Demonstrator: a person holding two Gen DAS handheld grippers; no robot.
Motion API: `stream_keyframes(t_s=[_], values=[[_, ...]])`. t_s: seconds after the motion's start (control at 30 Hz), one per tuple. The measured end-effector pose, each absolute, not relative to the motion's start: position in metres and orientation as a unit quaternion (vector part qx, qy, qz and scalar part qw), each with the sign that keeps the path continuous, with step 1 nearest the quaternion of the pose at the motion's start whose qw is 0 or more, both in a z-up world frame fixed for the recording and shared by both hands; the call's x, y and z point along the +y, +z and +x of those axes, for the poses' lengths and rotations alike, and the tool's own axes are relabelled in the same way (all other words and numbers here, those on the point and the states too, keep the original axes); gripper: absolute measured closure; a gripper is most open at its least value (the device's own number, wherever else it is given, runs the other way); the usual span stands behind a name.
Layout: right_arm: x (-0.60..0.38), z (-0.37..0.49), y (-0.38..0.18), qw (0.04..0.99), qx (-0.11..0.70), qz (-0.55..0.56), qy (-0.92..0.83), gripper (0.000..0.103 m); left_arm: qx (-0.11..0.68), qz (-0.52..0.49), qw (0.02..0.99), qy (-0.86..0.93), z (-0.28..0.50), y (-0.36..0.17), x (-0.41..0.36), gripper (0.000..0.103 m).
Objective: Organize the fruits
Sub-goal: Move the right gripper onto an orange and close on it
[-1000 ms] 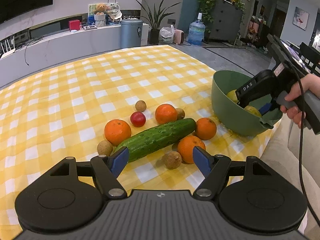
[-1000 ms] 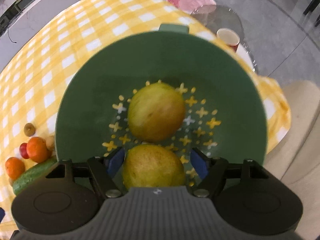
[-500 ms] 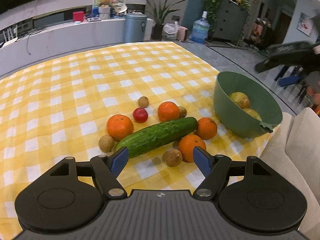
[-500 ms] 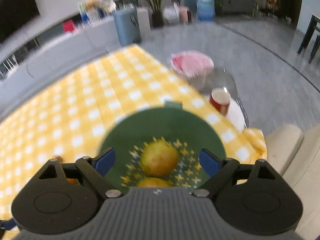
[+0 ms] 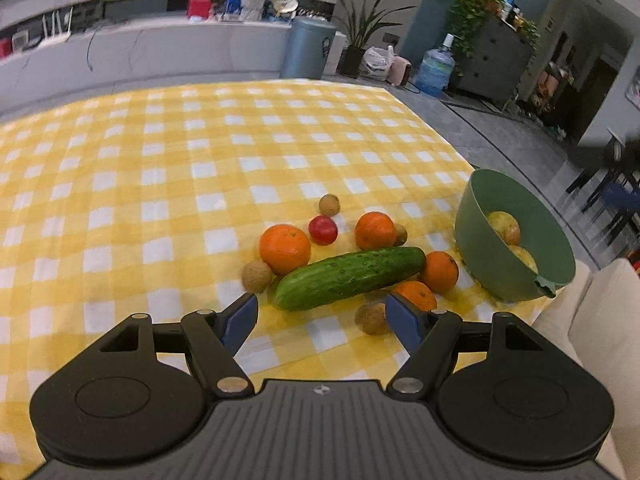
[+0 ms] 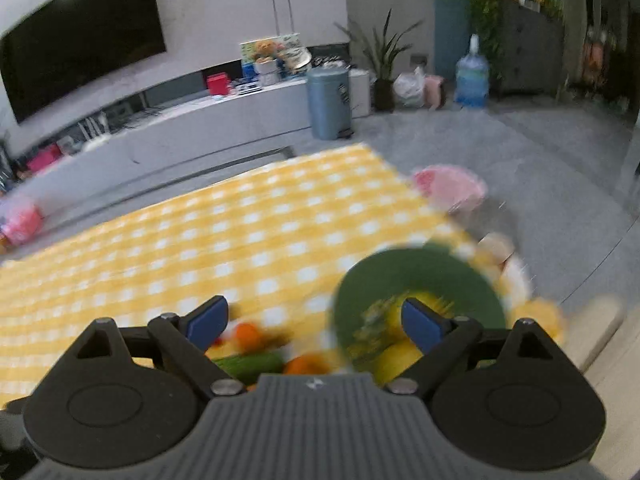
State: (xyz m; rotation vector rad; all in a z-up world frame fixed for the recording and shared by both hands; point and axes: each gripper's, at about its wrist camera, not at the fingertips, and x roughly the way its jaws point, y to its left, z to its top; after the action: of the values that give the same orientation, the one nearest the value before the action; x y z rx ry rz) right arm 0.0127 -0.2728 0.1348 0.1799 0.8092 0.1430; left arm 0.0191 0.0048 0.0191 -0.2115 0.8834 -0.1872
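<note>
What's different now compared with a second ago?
The right gripper let go of a yellow fruit in the green bowl and lifted away, open and empty. The left gripper stays open above the cucumber and oranges, which haven't moved.

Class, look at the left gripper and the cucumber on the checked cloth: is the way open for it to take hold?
Probably yes. The left gripper is open and empty, with the cucumber just ahead of it. Oranges and small brown fruits crowd both sides, so the fingers may nudge them.
</note>
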Motion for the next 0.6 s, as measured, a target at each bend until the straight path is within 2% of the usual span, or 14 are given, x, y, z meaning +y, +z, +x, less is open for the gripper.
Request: stream_keyframes(t_s=[0.07, 0.17, 0.3, 0.37, 0.6], values=[[-0.266, 0.005, 0.113, 0.903, 0.401, 0.125, 0.087, 0.023, 0.435, -0.117, 0.888, -0.089, 0.021, 0.015, 0.011, 0.018], [-0.254, 0.005, 0.076, 0.881, 0.435, 0.166, 0.084, 0.043, 0.451, -0.13, 0.879, -0.082, 0.023, 0.009, 0.018, 0.018], [-0.244, 0.012, 0.035, 0.866, 0.459, 0.193, 0.054, 0.056, 0.488, -0.159, 0.855, -0.079, 0.029, -0.002, 0.027, 0.018], [-0.244, 0.014, 0.017, 0.858, 0.467, 0.211, 0.034, 0.059, 0.496, -0.17, 0.848, -0.081, 0.032, -0.005, 0.029, 0.018], [-0.233, 0.019, -0.017, 0.854, 0.469, 0.226, 0.019, 0.059, 0.5, -0.174, 0.845, -0.071, 0.034, -0.007, 0.033, 0.018]])
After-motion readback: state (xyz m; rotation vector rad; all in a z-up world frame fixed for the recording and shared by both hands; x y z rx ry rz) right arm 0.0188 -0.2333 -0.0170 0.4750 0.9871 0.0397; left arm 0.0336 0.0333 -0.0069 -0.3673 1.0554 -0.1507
